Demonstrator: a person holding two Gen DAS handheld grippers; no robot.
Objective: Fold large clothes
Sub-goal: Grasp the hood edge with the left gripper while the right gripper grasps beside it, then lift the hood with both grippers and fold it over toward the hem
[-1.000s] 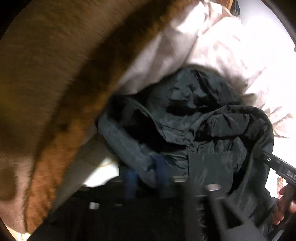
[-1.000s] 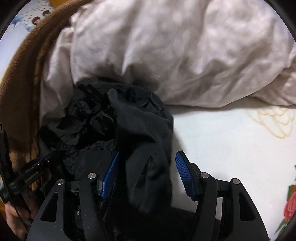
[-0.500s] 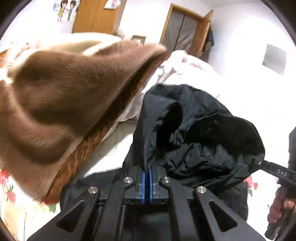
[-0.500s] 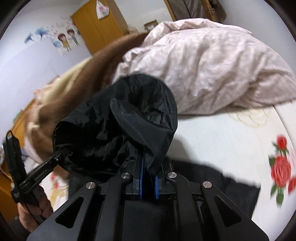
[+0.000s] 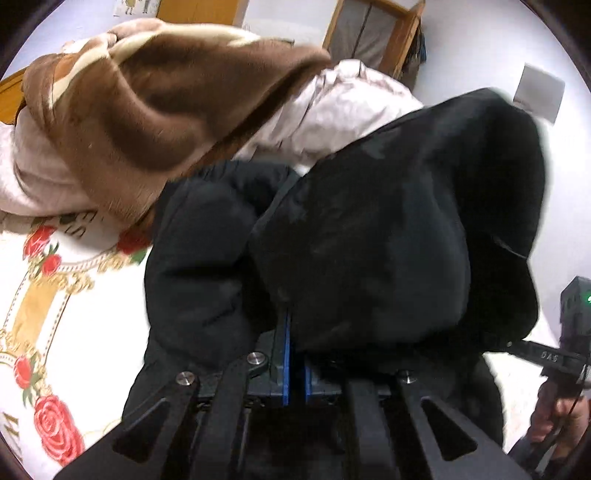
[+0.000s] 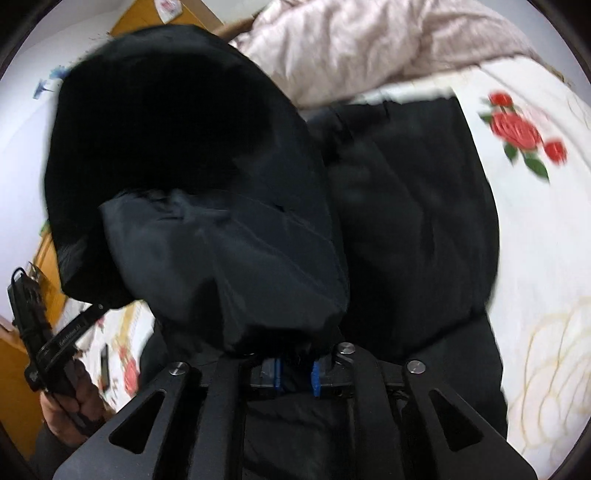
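A large black padded jacket hangs lifted over the bed, its hood bulging up toward both cameras. My left gripper is shut on the jacket's edge, its blue pads pressed together with fabric rising from between them. In the right wrist view the same jacket fills the middle, and my right gripper is shut on a fold of it. The jacket's body trails down onto the sheet. The right gripper's body shows at the left view's right edge, held by a hand.
A brown plush blanket and a pale pink duvet are heaped at the far side of the bed. The white sheet with red roses spreads below. A small dark object lies on the sheet. A wooden-framed doorway stands behind.
Both grippers closed on the crumpled jacket and pulled it up and away from the heaped bedding. The jacket now hangs stretched between them, with its body trailing over the rose sheet.
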